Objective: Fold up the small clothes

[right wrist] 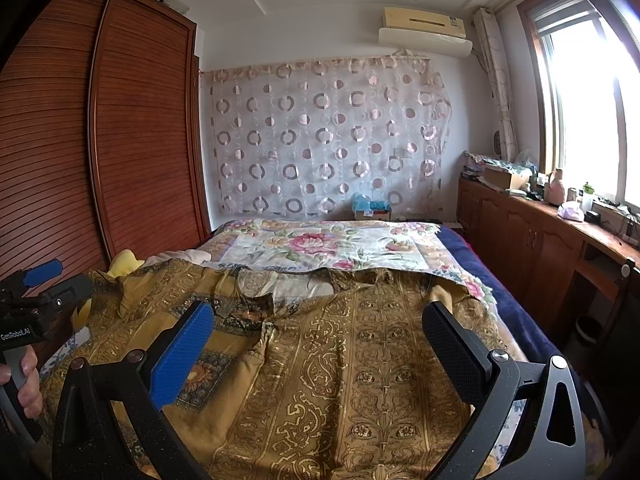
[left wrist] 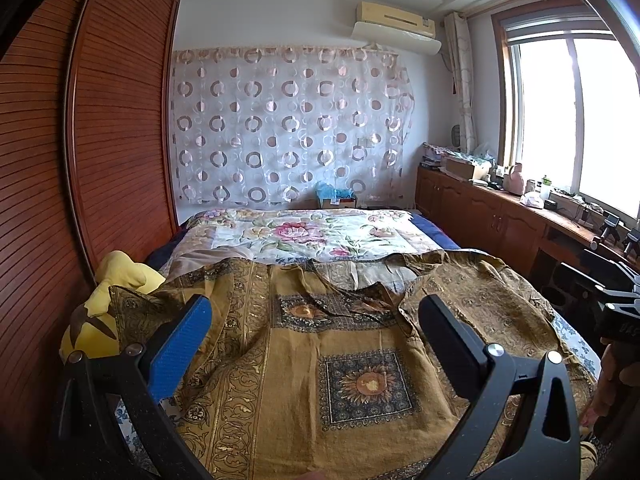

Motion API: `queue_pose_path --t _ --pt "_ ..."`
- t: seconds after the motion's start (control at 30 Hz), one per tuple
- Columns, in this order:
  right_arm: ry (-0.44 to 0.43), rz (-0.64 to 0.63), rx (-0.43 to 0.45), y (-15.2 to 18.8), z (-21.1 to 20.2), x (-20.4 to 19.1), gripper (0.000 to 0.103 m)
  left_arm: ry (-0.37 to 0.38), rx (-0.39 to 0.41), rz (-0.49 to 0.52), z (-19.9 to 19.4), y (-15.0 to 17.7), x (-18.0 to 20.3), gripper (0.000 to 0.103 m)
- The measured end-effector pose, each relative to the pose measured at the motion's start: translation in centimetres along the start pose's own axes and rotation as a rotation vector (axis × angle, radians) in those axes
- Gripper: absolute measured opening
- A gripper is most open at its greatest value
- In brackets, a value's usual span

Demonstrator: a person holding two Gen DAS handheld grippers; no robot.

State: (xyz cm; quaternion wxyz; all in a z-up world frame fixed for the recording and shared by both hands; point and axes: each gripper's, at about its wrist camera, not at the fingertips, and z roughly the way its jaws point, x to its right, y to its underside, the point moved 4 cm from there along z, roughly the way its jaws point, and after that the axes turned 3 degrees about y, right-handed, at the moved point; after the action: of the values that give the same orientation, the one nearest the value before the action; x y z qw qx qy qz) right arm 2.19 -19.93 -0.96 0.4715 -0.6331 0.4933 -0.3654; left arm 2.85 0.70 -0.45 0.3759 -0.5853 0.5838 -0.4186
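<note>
Jaws, both units: spread wide, nothing held between them.

Left gripper: your left-hand unit hovers over the garment, one blue pad at 9 o'clock, one black pad at 3 o'clock. Whether the pads touch the cloth cannot be told.

Right gripper: same stance, blue pad at 9 o'clock, black pad at 3 o'clock. In this view your left hand shows at 8 o'clock, wrapped around the grey handle of the other unit.

Item 1, mustard patterned garment: lies spread, creased, across the near end of the bed, filling the 6 o'clock half of both views. Gold paisley bands and dark sunflower squares. Neckline opening at centre, just beyond the pads, toward 12 o'clock.

Item 2, floral bedspread: beyond the garment at 12 o'clock, covering the far part of the bed.

Item 3, yellow plush toy: at 9 o'clock in your left view, just beside the garment's edge, against the wardrobe.

Item 4, slatted wooden wardrobe: 9 to 11 o'clock.

Item 5, circle-print curtain: on the far wall, 12 o'clock.

Item 6, air conditioner: above the curtain, 1 o'clock.

Item 7, window and wooden cabinet with clutter on top: 2 to 3 o'clock.
</note>
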Motion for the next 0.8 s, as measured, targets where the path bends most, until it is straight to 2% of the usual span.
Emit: queue_pose_path --t 0.3,0.8 --pt "0.004 0.006 0.007 -0.15 -0.11 0.09 0.103 -0.001 0.029 -0.009 -0.52 -0.68 0.57 0.103" --pt "0.003 0.004 0.012 -0.09 -0.09 0.08 0.103 -0.002 0.031 -0.011 -0.54 -0.66 0.48 0.103"
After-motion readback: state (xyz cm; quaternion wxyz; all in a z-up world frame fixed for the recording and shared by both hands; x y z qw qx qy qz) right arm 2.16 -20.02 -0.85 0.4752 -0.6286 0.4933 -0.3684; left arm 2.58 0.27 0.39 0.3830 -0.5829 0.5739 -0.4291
